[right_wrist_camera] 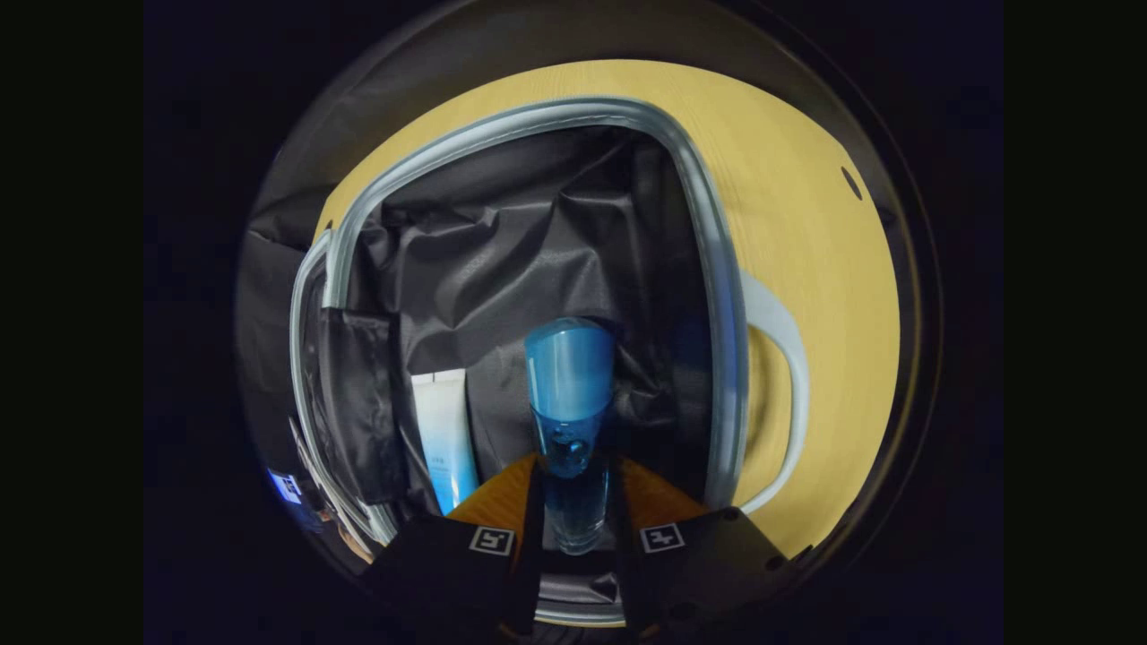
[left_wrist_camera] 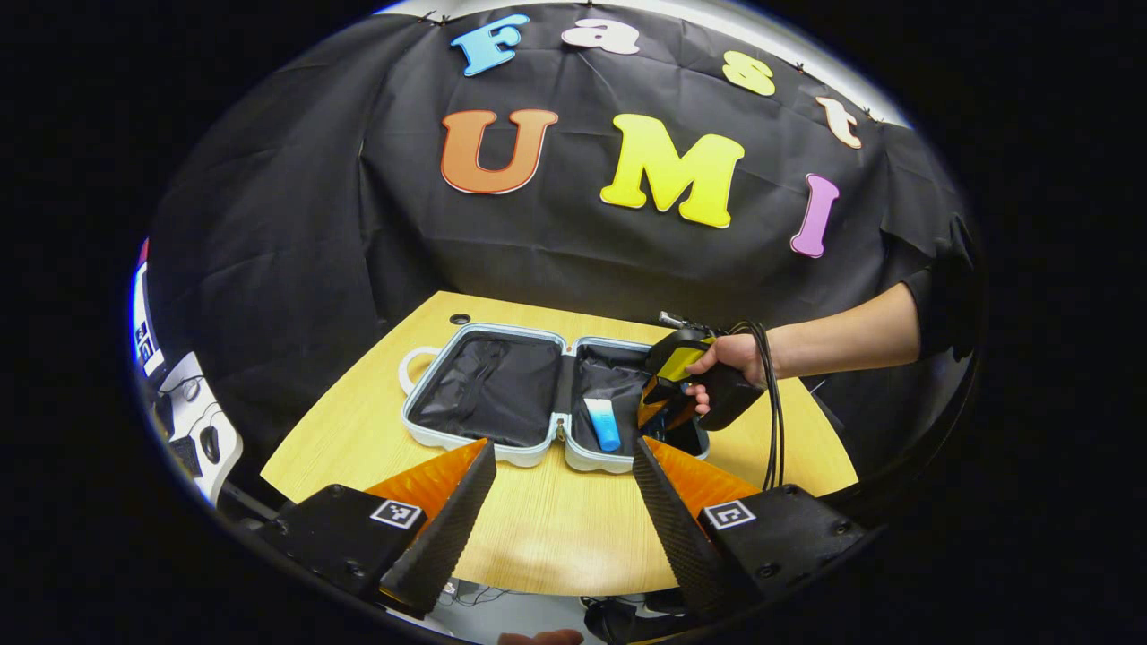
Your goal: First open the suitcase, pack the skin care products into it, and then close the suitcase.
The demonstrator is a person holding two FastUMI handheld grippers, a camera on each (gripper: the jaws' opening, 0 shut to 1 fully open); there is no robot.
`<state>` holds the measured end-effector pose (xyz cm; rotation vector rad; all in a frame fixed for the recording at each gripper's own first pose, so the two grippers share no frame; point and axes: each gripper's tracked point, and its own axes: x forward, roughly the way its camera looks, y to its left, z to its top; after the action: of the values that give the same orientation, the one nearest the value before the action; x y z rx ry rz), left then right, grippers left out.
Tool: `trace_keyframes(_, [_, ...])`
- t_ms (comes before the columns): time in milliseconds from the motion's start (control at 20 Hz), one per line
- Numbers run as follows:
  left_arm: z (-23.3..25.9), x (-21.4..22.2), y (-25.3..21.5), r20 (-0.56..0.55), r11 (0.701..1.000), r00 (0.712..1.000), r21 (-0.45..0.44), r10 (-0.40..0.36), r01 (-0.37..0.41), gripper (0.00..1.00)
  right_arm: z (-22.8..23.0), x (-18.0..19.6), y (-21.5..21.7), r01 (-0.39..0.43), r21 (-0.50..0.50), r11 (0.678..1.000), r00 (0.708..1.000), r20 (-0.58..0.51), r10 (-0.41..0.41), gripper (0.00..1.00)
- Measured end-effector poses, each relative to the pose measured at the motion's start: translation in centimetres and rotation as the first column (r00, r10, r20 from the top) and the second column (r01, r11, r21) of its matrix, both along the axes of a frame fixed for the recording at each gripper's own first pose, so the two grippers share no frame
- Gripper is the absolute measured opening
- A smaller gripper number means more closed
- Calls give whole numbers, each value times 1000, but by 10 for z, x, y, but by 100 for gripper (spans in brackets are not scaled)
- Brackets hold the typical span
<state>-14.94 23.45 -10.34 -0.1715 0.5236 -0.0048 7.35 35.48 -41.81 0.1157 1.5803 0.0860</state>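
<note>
Left claw (left_wrist_camera: pixel 563 488) nearest, hovering over the near edge of the table (left_wrist_camera: pixel 556 528): fingers spread wide, nothing between them. Fingers are wedge-shaped with ribbed inner pads, square marker tags on the blocky bases.

Table is light wood-grain laminate, smooth, rounded front edge, small dark round hole near its far side.

Suitcase (left_wrist_camera: pixel 502 448) lies open flat on the table past the left claw. Hard pale blue-grey shell, rounded corners, looped handle on its left end. Both halves lined with wrinkled black fabric. Left half: lining only as far as visible. Right half: a tube (left_wrist_camera: pixel 603 423), white body fading to blue, lying flat near the hinge side.

Right claw (left_wrist_camera: pixel 668 425) is down inside the right half, held by a hand (left_wrist_camera: pixel 730 363), forearm reaching in from the right, black cable bundle hanging from the grip.

Right gripper view: right claw (right_wrist_camera: pixel 573 488) pinches a bottle (right_wrist_camera: pixel 571 421) by its clear lower body, both fingers pressed against the sides. Bottle is cylindrical, clear blue-tinted glass or plastic, with a smooth opaque blue rounded cap pointing away from the camera. It sits over the crumpled black lining (right_wrist_camera: pixel 538 260); cannot tell whether it touches the lining. Tube (right_wrist_camera: pixel 445 439) lies just beside the bottle, apart from it, parallel. Suitcase rim (right_wrist_camera: pixel 708 269) and handle frame the compartment, table beyond.
</note>
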Motion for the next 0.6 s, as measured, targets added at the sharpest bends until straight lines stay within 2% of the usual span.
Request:
trace_keyframes(250, [1,6,7,-3,1000,1000,-13,11,-11,98,7,0,2,-12,15,1000,1000,22,12,42])
trace_keyframes(350, [2,9,7,-7,997,1000,-72,17,-17,98,16,-3,5,-23,43,999,999,33,22,46])
trace_keyframes(400, [2,11,8,-6,994,1000,-105,24,-25,98,24,-6,6,-26,57,998,999,39,24,54])
trace_keyframes(450, [2,15,14,-3,991,999,-129,35,-35,98,36,-10,4,-39,71,997,998,50,36,58])
trace_keyframes(500, [1,19,23,6,989,999,-139,49,-48,98,51,-17,3,-72,88,993,995,77,66,66])
trace_keyframes(550, [-4,26,38,8,989,998,-131,64,-63,98,68,-21,3,-123,124,985,985,134,106,65])
trace_keyframes(600, [-12,32,51,9,989,997,-130,73,-71,98,90,-24,5,-187,168,968,963,224,148,71])
